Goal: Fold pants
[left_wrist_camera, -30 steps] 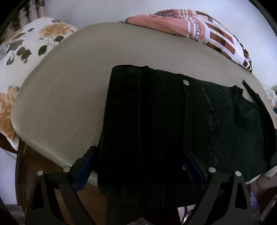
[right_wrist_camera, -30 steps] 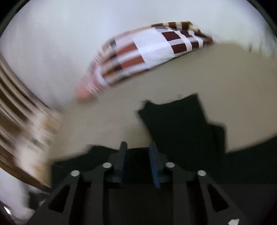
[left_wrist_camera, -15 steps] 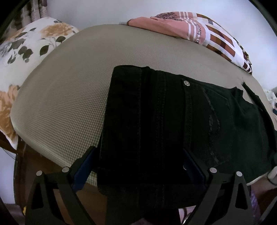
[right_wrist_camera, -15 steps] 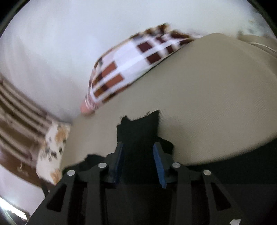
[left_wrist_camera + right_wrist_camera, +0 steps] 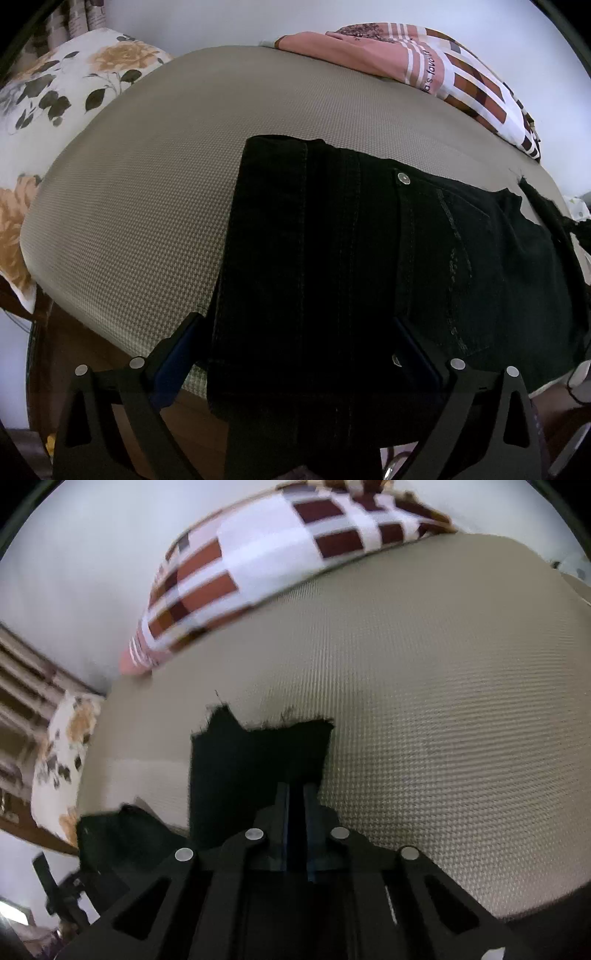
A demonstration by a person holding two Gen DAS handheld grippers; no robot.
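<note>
From where I stand, the black pants (image 5: 332,258) lie across the near edge of the beige mattress (image 5: 147,184), waistband end toward the left, with a strip of cloth drooping over the edge toward the floor. The left gripper (image 5: 295,354) hangs above that end with its jaws spread wide, one finger on either side of the folded band and neither pressing on it; it looks parked there to pin or catch the waist once the other end comes over. A floral pillow (image 5: 55,85) sits at the far left and a checked blanket (image 5: 461,74) is bunched along the wall.

Further right, the right gripper (image 5: 295,805) is clenched on the frayed hem of a pant leg (image 5: 258,760), the dark cloth running in between its fingers. I judge this is the grasp that starts the fold, leg end toward waist.

Compared with a moment ago, the left claw and the waistband look unchanged. The right claw's jaws, then apart with the hem between them, have just closed, and it now sits lower and closer to the mattress.
</note>
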